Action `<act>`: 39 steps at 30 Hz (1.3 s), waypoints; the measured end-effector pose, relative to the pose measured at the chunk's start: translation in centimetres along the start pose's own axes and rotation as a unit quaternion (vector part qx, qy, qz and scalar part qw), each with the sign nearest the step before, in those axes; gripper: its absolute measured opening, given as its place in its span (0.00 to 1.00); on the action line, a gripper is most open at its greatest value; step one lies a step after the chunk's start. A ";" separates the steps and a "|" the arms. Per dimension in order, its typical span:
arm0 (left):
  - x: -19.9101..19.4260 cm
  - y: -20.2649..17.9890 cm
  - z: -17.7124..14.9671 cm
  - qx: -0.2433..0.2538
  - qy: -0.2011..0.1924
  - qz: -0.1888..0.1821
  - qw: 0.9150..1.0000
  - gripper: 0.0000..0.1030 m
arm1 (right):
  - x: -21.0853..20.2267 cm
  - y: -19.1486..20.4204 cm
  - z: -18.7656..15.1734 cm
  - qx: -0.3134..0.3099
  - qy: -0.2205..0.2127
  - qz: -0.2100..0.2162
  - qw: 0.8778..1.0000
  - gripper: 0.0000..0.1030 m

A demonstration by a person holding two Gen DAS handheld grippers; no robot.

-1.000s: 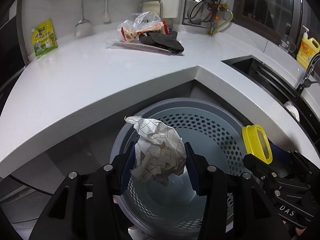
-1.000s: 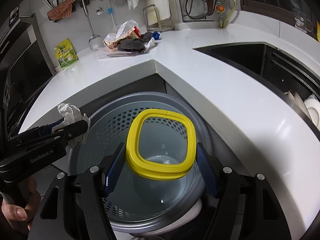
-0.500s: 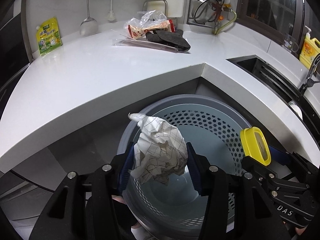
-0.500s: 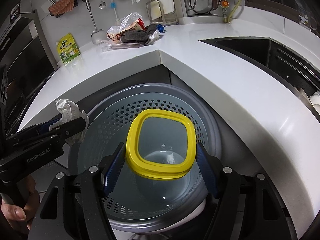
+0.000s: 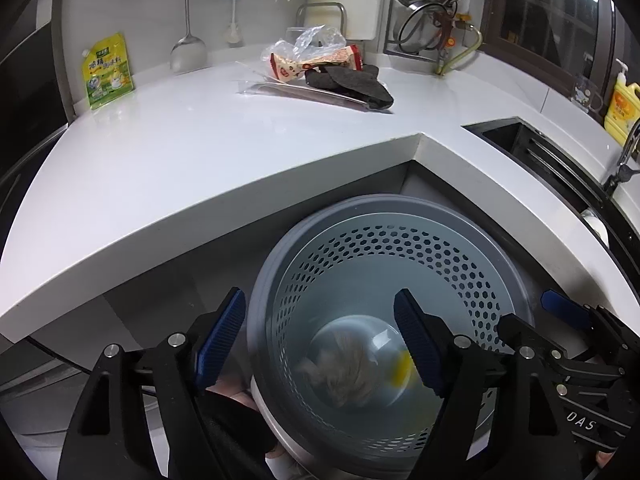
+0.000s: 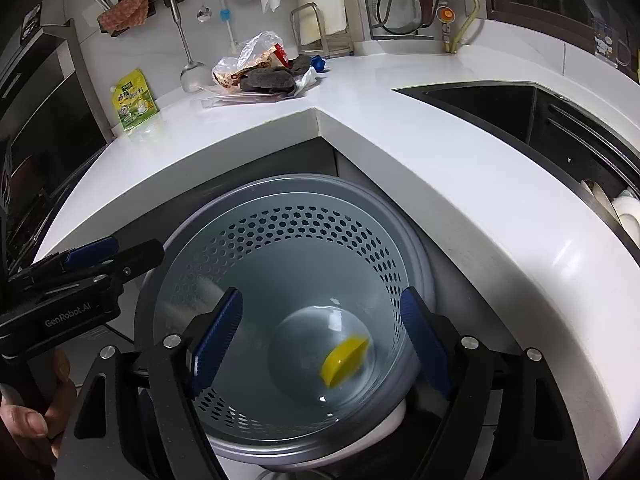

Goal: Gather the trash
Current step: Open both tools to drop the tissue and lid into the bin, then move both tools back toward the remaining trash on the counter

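Note:
A grey perforated waste bin (image 5: 280,280) (image 6: 304,184) stands below the corner of the white counter. My left gripper (image 5: 320,340) is open and empty over its left side. My right gripper (image 6: 320,340) is open and empty over it too. A crumpled paper wad (image 5: 344,376), blurred, lies low inside the bin. A yellow-rimmed lid (image 6: 346,360) (image 5: 402,372), blurred, is near the bin's bottom. More trash sits on the counter at the back: a clear plastic bag with a snack wrapper (image 5: 312,56) (image 6: 244,68) and dark rags (image 5: 352,84) (image 6: 268,80).
A white counter (image 5: 180,168) (image 6: 440,152) wraps around the bin. A black sink (image 6: 520,120) is at the right. A green pouch (image 5: 107,72) leans on the back wall. A yellow soap bottle (image 5: 622,108) stands far right. Utensils hang on the wall.
Both grippers have opened. The paper wad has dropped from the left gripper and the yellow lid from the right gripper into the bin.

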State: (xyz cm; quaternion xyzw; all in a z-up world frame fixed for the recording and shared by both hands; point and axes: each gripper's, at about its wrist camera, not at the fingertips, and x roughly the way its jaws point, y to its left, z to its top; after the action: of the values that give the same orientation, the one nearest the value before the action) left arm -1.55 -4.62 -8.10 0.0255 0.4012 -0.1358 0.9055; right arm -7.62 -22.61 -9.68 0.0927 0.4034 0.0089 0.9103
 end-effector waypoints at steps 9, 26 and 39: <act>-0.2 0.2 0.0 -0.003 -0.002 -0.001 1.000 0.75 | 0.0 0.1 0.0 0.002 -0.001 0.001 1.000 0.75; -2.0 0.7 0.9 -0.006 -0.035 0.006 0.999 0.82 | -1.0 0.3 0.7 0.002 -0.018 0.008 1.000 0.75; -3.0 2.6 4.0 -0.025 -0.085 0.022 0.996 0.93 | -1.2 1.5 4.5 -0.013 -0.057 0.018 0.998 0.75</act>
State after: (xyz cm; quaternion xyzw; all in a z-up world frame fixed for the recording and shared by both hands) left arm 0.11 -2.05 -3.39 -0.0002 0.3254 -0.1078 0.9394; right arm -4.99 -22.00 -5.58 0.0888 0.3487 0.0252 0.9327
